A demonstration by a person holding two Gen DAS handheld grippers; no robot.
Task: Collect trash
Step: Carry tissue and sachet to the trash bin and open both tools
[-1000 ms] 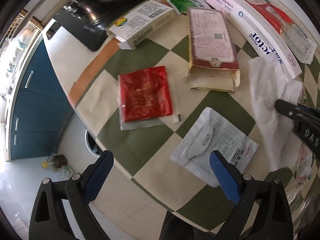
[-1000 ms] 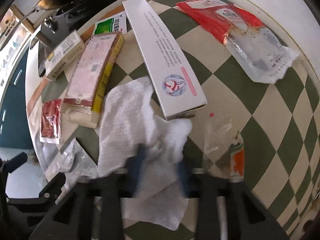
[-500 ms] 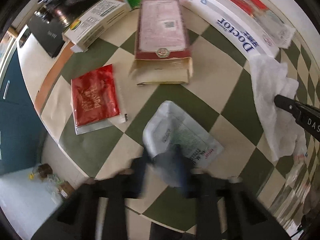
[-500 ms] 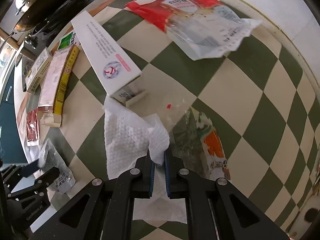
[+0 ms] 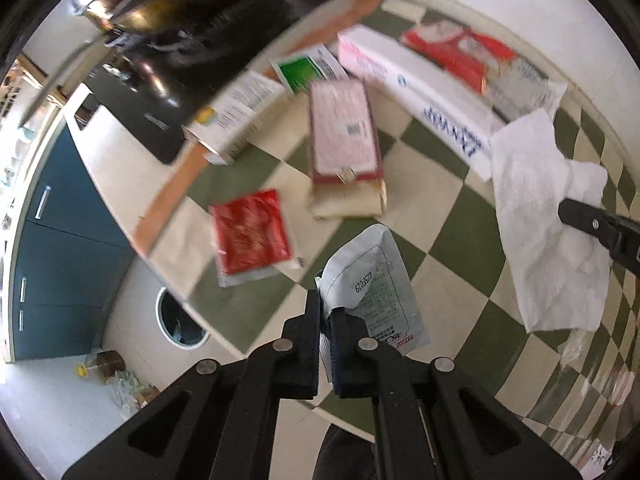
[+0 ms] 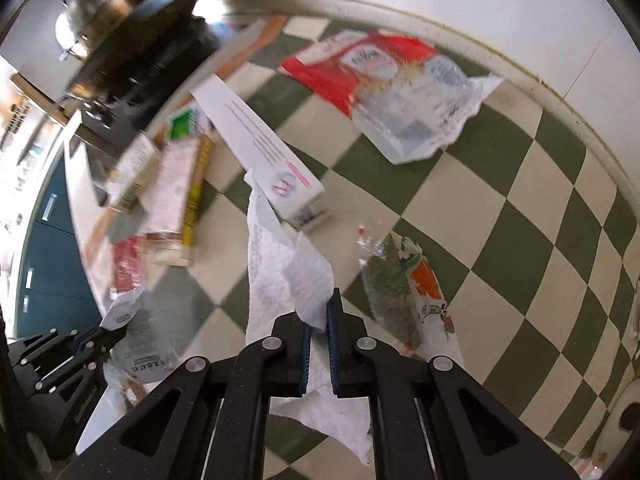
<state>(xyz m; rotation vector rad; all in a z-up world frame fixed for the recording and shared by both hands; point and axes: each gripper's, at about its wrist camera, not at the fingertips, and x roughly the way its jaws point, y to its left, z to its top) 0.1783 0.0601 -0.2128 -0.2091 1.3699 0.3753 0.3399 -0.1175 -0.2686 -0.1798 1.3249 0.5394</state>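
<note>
The left gripper [image 5: 326, 312] has its jaws closed tight on the lower edge of a grey pouch [image 5: 370, 280], which stands up off the checked cloth [image 5: 448, 240] above the fingers. The right gripper [image 6: 319, 320] is pinched shut on a white paper towel [image 6: 280, 264]; the sheet drapes up towards 12 o'clock and hangs down below the jaws.

In the left wrist view the towel [image 5: 540, 216] shows at 3 o'clock, with the right gripper's black tip touching it. A red sachet [image 5: 250, 234] lies flat at 10 o'clock from the pouch, and a pink-topped box [image 5: 344, 136] lies at 12 o'clock. A long white carton [image 5: 416, 92] runs towards 1 o'clock. A round bin [image 5: 180, 324] sits below the table edge at 9 o'clock.

In the right wrist view an orange-and-green wrapper [image 6: 404, 284] lies just beside the towel at 3 o'clock, and a red-and-clear bag [image 6: 384, 88] lies well apart at 1 o'clock.
</note>
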